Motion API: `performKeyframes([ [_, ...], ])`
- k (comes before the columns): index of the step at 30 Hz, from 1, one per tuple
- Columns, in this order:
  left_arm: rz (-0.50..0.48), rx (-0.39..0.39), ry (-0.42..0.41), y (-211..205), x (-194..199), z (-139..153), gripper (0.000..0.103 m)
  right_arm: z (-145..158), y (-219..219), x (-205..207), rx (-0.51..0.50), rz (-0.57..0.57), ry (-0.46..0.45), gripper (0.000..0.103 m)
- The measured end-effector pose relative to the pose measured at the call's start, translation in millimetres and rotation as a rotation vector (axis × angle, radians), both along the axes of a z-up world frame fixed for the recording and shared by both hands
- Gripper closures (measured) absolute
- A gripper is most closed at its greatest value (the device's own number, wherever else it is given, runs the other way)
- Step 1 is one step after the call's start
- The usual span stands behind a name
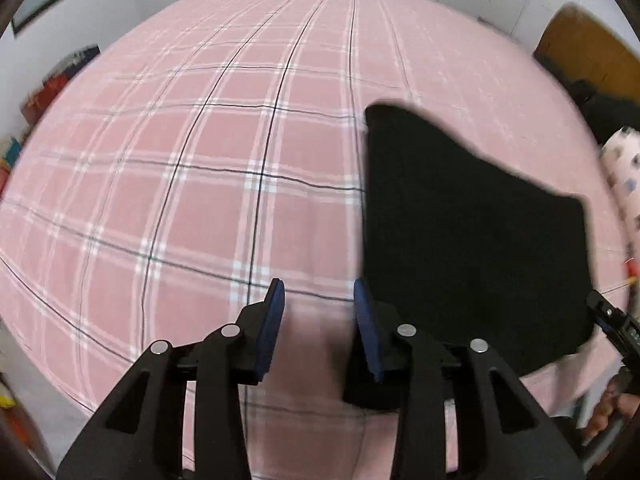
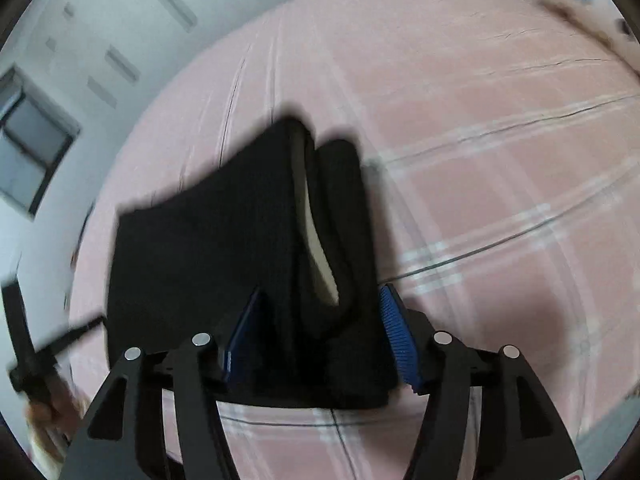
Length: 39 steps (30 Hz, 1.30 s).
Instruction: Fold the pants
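While the black pants point(image 1: 472, 232) lie folded on the pink plaid bedsheet point(image 1: 180, 168), the left gripper point(image 1: 319, 300) hangs just off their edge, at about nine o'clock of the dark cloth in the left wrist view. Its two blue pads point(image 1: 272, 328) stand apart with only bare sheet showing between them; the right-hand pad sits just beside the border of the pants, and whether it touches the fabric I cannot tell. Nothing is gripped there, so the jaws are parted and empty.

From the right wrist view the pants point(image 2: 208, 272) fill the centre, a pale lining strip point(image 2: 316, 248) showing along a fold that runs toward twelve o'clock. The right gripper point(image 2: 320, 300) straddles the near edge of the garment, one blue pad point(image 2: 394, 332) at three o'clock of the fold and the other at nine o'clock. Cloth lies between the jaws, yet the pads stand clear of it on the three o'clock side, so they do not pinch it.

At the four o'clock rim of the left wrist view, part of the other gripper's black frame and a hand point(image 1: 608, 408) appear. A spotted white pillow point(image 1: 620, 160) rests at three o'clock, beyond the pants. Both views are blurred.
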<state>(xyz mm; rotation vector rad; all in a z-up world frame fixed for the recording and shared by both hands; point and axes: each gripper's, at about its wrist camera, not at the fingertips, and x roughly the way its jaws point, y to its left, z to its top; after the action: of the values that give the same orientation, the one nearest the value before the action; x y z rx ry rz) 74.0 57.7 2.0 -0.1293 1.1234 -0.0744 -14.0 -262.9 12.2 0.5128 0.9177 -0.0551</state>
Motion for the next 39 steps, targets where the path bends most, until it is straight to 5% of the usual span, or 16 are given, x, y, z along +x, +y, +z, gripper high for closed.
performKeyframes([
  [1, 0.009, -0.043, -0.018, 2, -1, 8, 0.065, 17, 5, 1, -0.01, 0.044, -0.064, 0.078],
  [2, 0.008, -0.071, -0.055, -3, 0, 21, 0.059, 31, 13, 7, -0.024, 0.096, -0.091, 0.095],
  [3, -0.003, -0.07, -0.089, -11, 4, 32, 0.055, 41, 23, 14, -0.041, 0.137, -0.105, 0.102],
  [5, -0.032, -0.041, -0.14, -35, 16, 46, 0.035, 52, 47, 32, -0.074, 0.224, -0.138, 0.102],
  [8, -0.073, 0.002, -0.153, -67, 41, 39, 0.03, 30, 68, 62, -0.125, 0.276, -0.075, 0.102],
  [10, -0.082, 0.052, -0.1, -81, 55, 16, 0.03, -12, 61, 91, -0.185, 0.236, 0.041, 0.102],
  [12, -0.069, 0.102, -0.034, -88, 71, -17, 0.029, -33, 47, 96, -0.136, 0.199, 0.079, 0.103],
  [14, -0.064, 0.098, -0.025, -86, 70, -28, 0.028, -21, 36, 93, -0.061, 0.153, 0.082, 0.103],
  [18, -0.086, 0.135, -0.054, -90, 68, -23, 0.027, 10, 49, 74, -0.088, 0.199, -0.001, 0.1],
  [22, -0.097, 0.146, -0.052, -94, 65, -18, 0.028, -22, 50, 51, -0.143, 0.225, 0.055, 0.1],
  [27, -0.102, 0.166, -0.055, -93, 49, -6, 0.028, 16, 58, 23, -0.138, 0.211, 0.007, 0.098],
  [31, -0.113, 0.193, -0.058, -94, 32, 0, 0.027, -21, 55, 21, -0.16, 0.215, 0.107, 0.101],
  [33, -0.118, 0.197, -0.053, -92, 22, -1, 0.027, -10, 50, 16, -0.119, 0.19, 0.098, 0.102],
  [39, -0.104, 0.2, -0.032, -75, -7, -3, 0.019, 13, 46, -1, -0.13, 0.167, 0.065, 0.085],
])
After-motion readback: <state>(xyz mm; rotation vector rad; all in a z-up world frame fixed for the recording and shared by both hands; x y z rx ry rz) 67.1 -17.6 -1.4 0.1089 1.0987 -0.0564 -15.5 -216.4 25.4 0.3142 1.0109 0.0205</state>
